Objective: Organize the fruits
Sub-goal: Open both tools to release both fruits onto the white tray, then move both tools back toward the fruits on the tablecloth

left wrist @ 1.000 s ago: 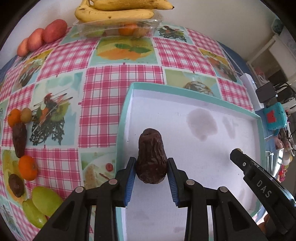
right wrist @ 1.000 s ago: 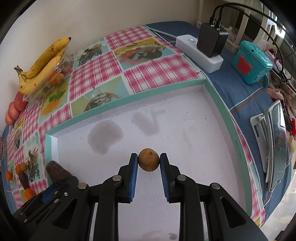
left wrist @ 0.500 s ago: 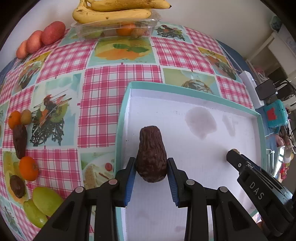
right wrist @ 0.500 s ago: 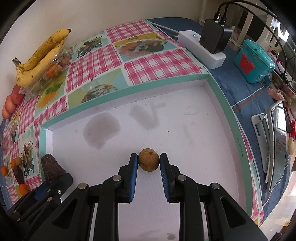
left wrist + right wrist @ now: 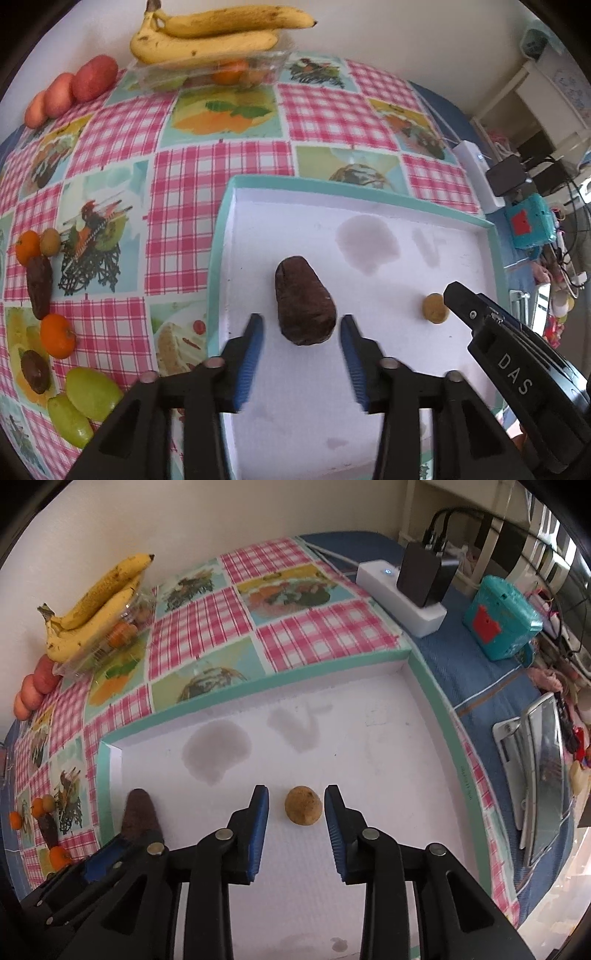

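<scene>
A dark brown wrinkled fruit [image 5: 304, 301] lies on the white floor of a teal-rimmed tray [image 5: 221, 236]. My left gripper [image 5: 301, 325] straddles it with its jaws opening, and both blue pads stand clear of the fruit. In the right wrist view a small round tan fruit [image 5: 303, 805] rests on the same tray [image 5: 432, 698]. My right gripper [image 5: 296, 803] is opening around it, with a gap on each side. The tan fruit [image 5: 435, 308] also shows in the left view beside the right gripper's finger. The brown fruit [image 5: 139, 814] appears at the right view's lower left.
On the checked tablecloth, left of the tray, lie small oranges [image 5: 57, 336], green fruits [image 5: 92, 393] and other dark fruits [image 5: 40, 286]. Bananas [image 5: 207, 37] sit on a clear punnet at the back with red fruits [image 5: 92, 77]. A power strip [image 5: 400, 596], a teal box [image 5: 500, 618] and a tablet [image 5: 535, 771] lie right of the tray.
Both grippers have let go: the left pads have spread away from the brown fruit, the right pads from the tan fruit. Both fruits now lie free on the tray floor.
</scene>
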